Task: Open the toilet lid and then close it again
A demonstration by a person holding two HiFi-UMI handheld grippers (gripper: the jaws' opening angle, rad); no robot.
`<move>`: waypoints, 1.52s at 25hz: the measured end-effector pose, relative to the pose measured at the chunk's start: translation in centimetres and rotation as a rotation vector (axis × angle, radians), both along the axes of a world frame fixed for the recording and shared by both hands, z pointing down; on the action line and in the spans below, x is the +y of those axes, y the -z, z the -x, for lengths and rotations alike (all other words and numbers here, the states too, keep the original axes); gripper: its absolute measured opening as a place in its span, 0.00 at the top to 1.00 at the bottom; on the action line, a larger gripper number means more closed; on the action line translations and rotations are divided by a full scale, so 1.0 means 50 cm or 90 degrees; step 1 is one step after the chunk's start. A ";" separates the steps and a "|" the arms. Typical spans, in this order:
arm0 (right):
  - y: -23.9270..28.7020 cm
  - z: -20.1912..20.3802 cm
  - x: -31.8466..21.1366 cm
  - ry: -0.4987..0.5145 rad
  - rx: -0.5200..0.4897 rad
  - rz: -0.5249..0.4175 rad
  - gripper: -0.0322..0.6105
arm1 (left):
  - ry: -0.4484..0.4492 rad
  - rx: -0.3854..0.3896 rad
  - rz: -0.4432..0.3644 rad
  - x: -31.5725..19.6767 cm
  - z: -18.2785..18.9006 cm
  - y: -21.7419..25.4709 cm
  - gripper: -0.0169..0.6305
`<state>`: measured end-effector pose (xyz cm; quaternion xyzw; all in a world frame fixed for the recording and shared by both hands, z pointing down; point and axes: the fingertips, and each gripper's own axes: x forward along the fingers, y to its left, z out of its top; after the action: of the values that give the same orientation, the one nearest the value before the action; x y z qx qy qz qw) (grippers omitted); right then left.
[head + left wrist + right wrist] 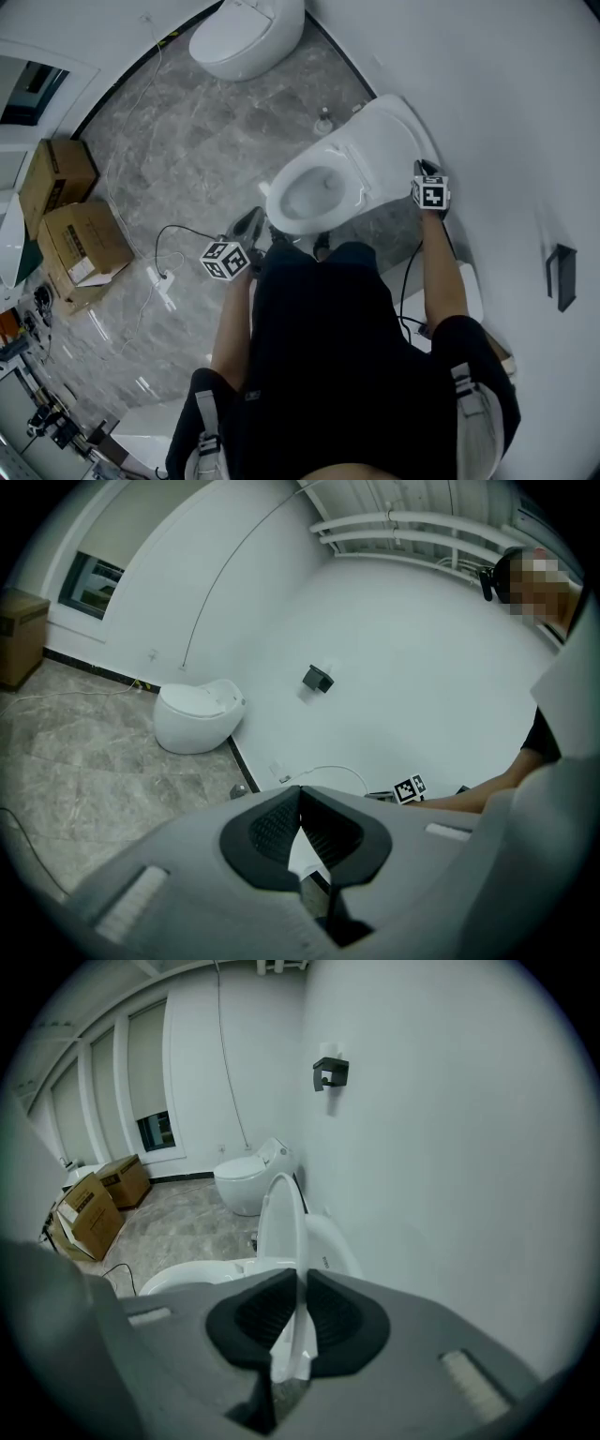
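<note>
Toilet point(361, 178) sits beside the wall point(525, 112), bowl point(302, 199) exposed. Lid point(398, 127) stands raised, leaning back toward the wall. Right gripper point(302, 1283) has its jaws drawn narrow onto the lid's upper edge. Left gripper point(300, 799) is closed and empty, near the bowl front. Opening step appears complete; the next move likely calls for swinging the lid forward and down under control.

toilets point(314, 192): 2 | raised toilet lid point(394, 141): 1 | cardboard boxes point(82, 244): 2 | grippers: 2 — left gripper point(248, 223), right gripper point(424, 169) | black wall bracket point(561, 276): 1
</note>
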<state>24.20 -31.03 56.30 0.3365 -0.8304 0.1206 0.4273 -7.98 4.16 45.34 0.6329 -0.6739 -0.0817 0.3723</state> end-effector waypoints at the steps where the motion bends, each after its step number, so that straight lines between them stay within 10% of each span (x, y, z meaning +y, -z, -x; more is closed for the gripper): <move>1: -0.001 0.002 0.000 -0.001 -0.002 -0.001 0.90 | 0.000 -0.001 0.001 0.000 0.002 -0.001 0.96; 38: 0.010 0.022 0.040 -0.028 0.003 -0.013 0.90 | -0.028 0.022 0.000 0.010 0.050 -0.015 0.96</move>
<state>23.08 -29.02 55.80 0.3592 -0.8229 0.1208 0.4233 -10.48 4.65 46.09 0.6457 -0.6537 -0.0841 0.3855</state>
